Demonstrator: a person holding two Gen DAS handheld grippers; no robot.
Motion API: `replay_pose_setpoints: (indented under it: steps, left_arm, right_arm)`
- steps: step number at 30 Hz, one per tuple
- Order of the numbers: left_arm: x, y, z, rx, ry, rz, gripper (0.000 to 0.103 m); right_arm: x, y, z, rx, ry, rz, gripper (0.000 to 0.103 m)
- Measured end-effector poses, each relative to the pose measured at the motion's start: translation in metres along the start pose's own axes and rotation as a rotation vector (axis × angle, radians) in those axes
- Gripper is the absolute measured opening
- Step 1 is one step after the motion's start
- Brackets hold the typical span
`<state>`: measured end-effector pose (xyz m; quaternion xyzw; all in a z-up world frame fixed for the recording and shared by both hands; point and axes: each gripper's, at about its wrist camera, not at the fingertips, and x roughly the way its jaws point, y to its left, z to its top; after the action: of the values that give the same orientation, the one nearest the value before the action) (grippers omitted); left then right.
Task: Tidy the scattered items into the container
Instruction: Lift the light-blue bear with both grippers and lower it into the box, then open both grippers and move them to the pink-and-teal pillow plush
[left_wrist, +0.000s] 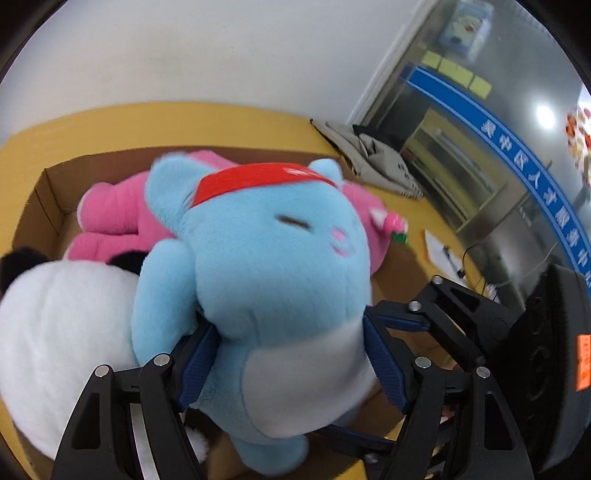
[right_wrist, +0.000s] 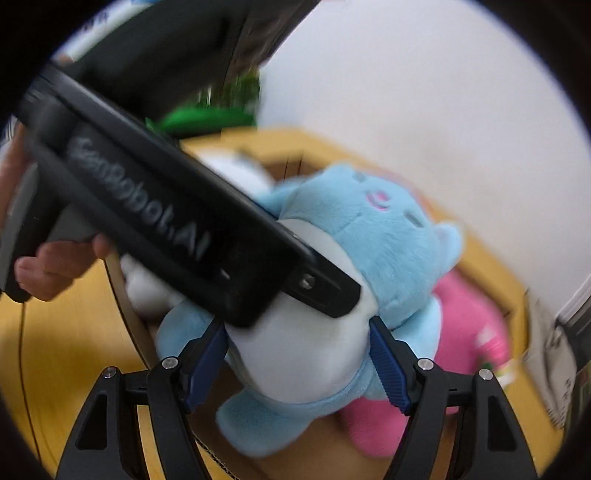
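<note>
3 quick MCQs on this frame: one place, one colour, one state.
1. Where is the pink plush?
A) in the cardboard box
B) on the floor
C) in the left tongs

2. What colour is the blue plush's headband?
A) green
B) red
C) yellow

3. How is the blue plush held?
A) lying loose
B) by one tongs only
C) squeezed by both tongs

Key: 1 A, it lies inside the box walls. 2 B, a red band crosses its forehead. 3 C, left tongs and right tongs each press its body.
</note>
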<state>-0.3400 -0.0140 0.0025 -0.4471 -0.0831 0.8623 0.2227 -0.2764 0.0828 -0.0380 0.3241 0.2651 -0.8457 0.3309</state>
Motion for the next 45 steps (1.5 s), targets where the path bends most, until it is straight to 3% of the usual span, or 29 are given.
replay_pose_setpoints:
  steps: [1, 6, 10, 13, 16, 20, 24, 28, 32, 45]
  left_arm:
    - [0.003, -0.001, -0.006, 0.007, 0.005, 0.01, 0.076]
    - [0.009, 0.003, -0.022, -0.007, 0.024, -0.019, 0.078]
    - [-0.006, 0.002, -0.025, -0.042, -0.011, 0.001, 0.079]
    - [-0.028, -0.006, -0.03, -0.04, -0.067, 0.05, 0.094]
    - [-0.059, -0.023, -0.043, 0.004, -0.146, 0.11, 0.102]
    - [-0.101, -0.045, -0.069, 0.027, -0.236, 0.178, 0.103]
    - [-0.127, -0.058, -0.101, -0.003, -0.262, 0.231, 0.103]
    - [-0.142, -0.067, -0.126, -0.047, -0.275, 0.179, 0.103]
    - [-0.153, -0.076, -0.141, -0.049, -0.276, 0.16, 0.103]
    - [-0.137, -0.093, -0.153, -0.034, -0.227, 0.098, 0.103]
  right_arm:
    - [0.011, 0.006, -0.007, -0.013, 0.048, -0.003, 0.074]
    - [0.022, -0.003, -0.022, 0.141, 0.091, 0.134, 0.076]
    - [0.011, -0.004, -0.032, 0.236, 0.051, 0.091, 0.077]
    - [-0.016, -0.007, -0.042, 0.352, -0.023, 0.054, 0.078]
    - [-0.045, -0.004, -0.049, 0.452, -0.098, -0.01, 0.085]
    - [-0.074, 0.004, -0.055, 0.524, -0.154, -0.094, 0.09]
    - [-0.088, 0.018, -0.073, 0.571, -0.129, -0.15, 0.092]
    - [-0.143, 0.016, -0.076, 0.563, -0.104, -0.195, 0.092]
    - [-0.17, 0.025, -0.081, 0.552, -0.091, -0.232, 0.092]
    - [-0.197, 0.03, -0.097, 0.578, -0.058, -0.284, 0.092]
